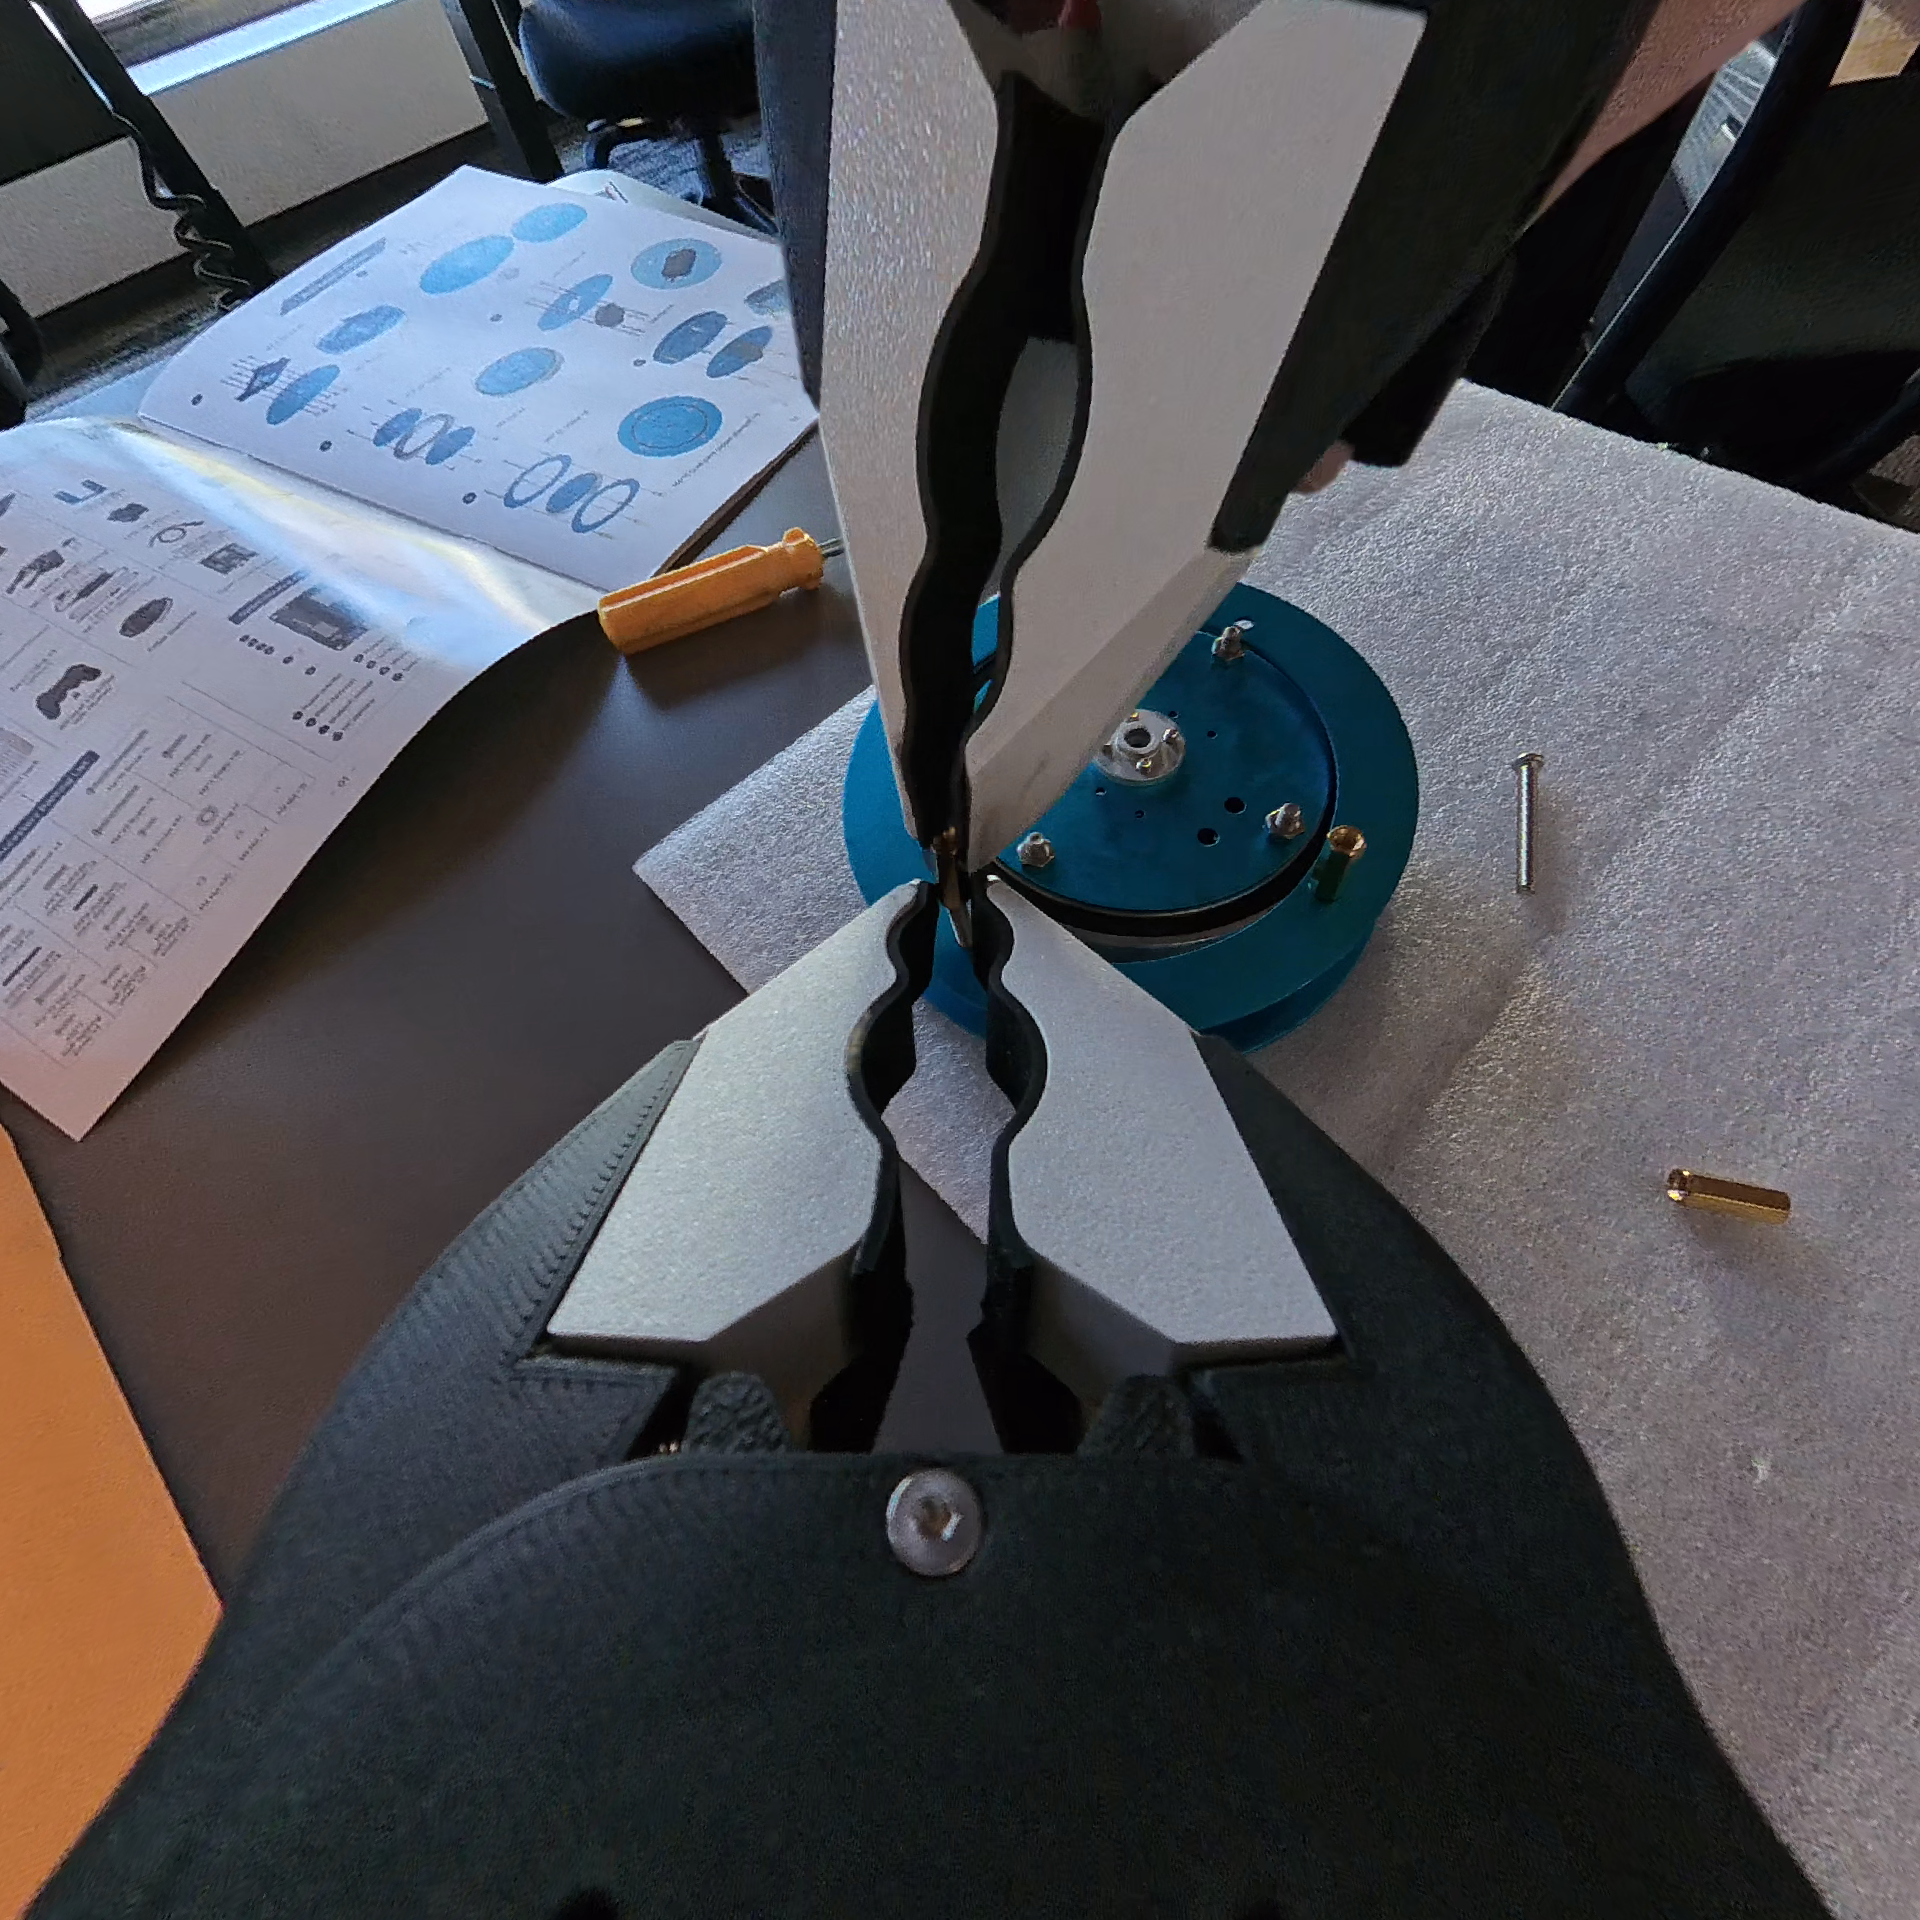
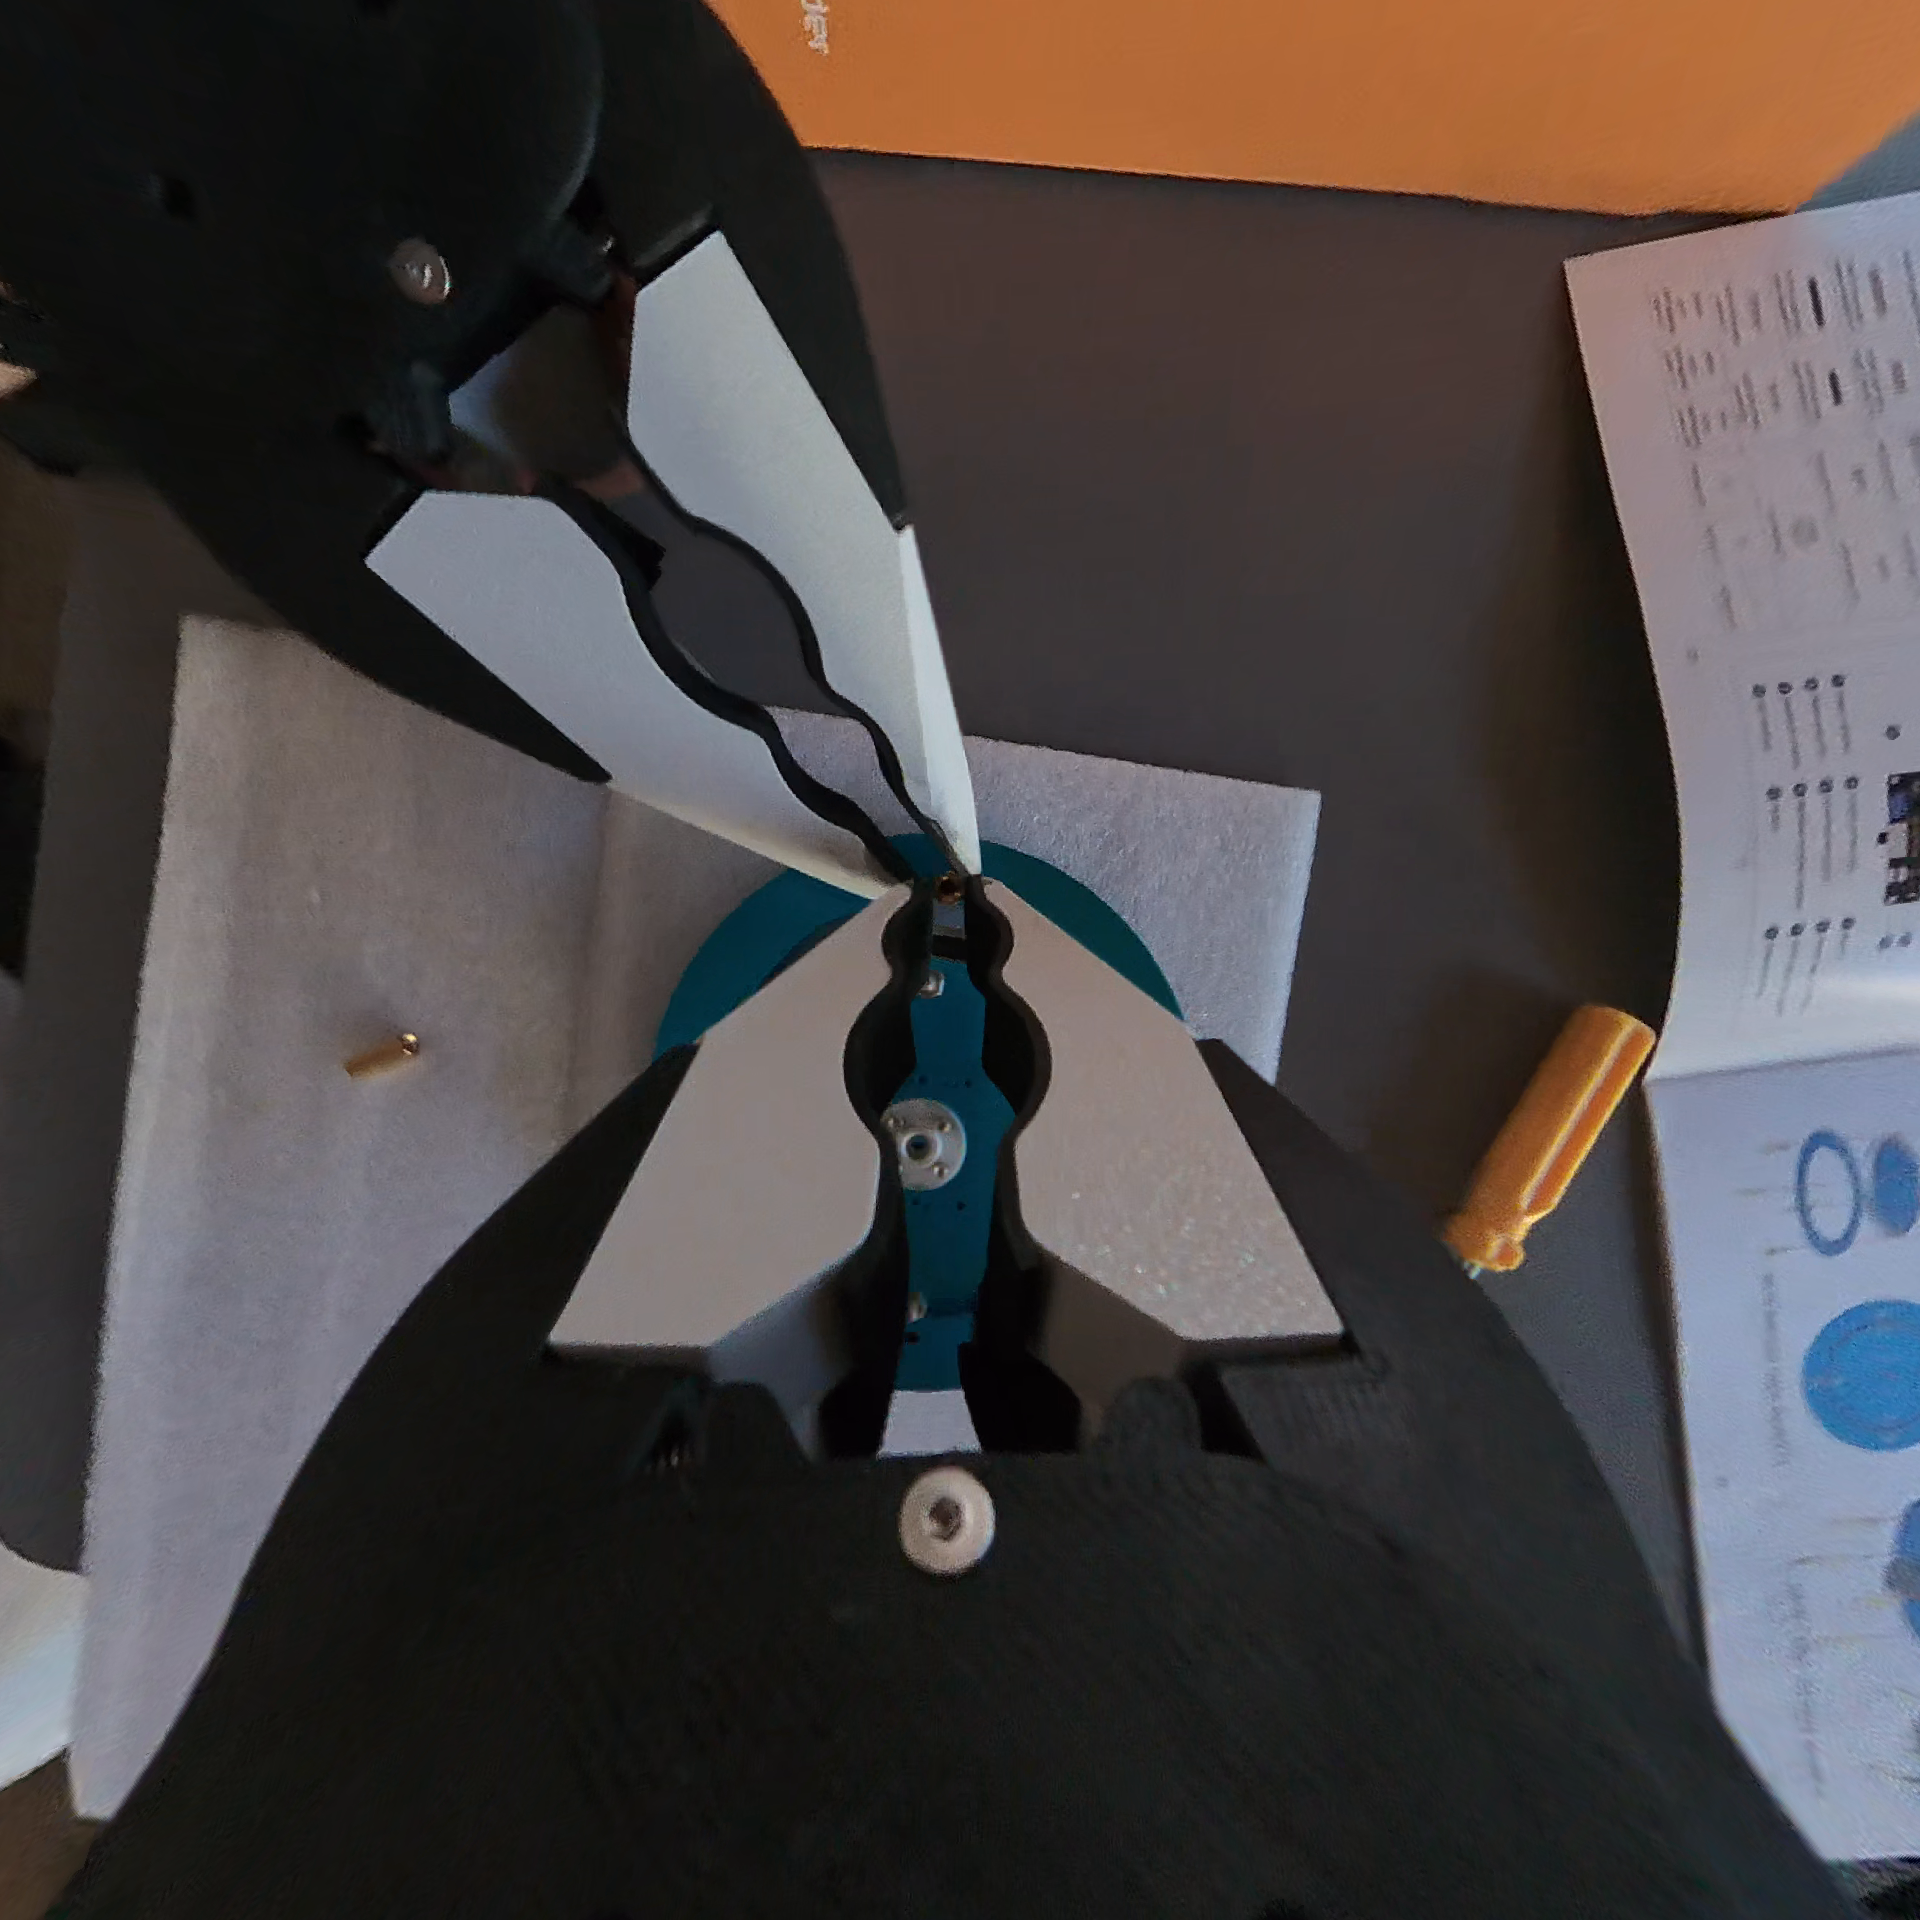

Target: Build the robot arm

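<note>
A small brass standoff is pinched over the near rim of a blue round disc assembly. My left gripper comes in from below and is shut on the standoff's lower end. My right gripper comes down from above and is shut on its upper end. In the right wrist view the standoff sits between my right gripper's tips. There the left gripper meets it from the upper left, above the blue disc. A second brass standoff stands upright on the disc.
The disc sits on a white foam sheet on a dark table. A loose brass standoff, also seen in the right wrist view, and a screw lie on the foam. A yellow screwdriver, an open manual and an orange sheet lie to the left. Less than 4 cm separates the two grippers' tips. The screw is about 12 cm from my left fingertips.
</note>
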### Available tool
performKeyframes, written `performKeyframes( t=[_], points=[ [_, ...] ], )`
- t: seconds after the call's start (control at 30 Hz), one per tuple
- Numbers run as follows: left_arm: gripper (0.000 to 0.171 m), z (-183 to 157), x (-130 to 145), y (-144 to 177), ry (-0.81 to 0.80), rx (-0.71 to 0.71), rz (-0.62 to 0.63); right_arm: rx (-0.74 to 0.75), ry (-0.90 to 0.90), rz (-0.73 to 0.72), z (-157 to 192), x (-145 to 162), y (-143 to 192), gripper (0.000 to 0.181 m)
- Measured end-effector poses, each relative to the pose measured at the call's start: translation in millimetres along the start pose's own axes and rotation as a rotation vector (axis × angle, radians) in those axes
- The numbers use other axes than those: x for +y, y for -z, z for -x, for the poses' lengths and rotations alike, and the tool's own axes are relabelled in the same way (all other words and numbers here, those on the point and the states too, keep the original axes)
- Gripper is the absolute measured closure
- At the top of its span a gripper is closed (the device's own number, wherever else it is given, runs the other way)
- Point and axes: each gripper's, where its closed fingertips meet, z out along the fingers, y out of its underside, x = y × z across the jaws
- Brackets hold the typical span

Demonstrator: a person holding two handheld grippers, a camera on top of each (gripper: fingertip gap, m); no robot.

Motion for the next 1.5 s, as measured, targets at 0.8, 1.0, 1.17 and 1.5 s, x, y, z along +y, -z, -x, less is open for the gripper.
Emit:
performKeyframes(
  t=[0.8, 1.0, 1.17, 1.5],
  points=[
    [0.167, 0, 2, 0, 0.004, -0.002, 0.003, -0.016, 0.304, 0.173, 0, 0, 0, 0.177],
    [0.167, 0, 2, 0, 0.000, -0.003, 0.005, -0.053, 0.264, 0.167, 2, -3, 3, 0.163],
    [0.168, -1, 3, 0, -0.002, -0.003, 0.005, -0.040, 0.678, 0.156, 0, 1, 1, 0.163],
    [0.168, -2, 4, 0, -0.009, 0.007, 0.013, -0.076, 0.539, 0.242, 2, 5, -6, 0.176]
  ],
)
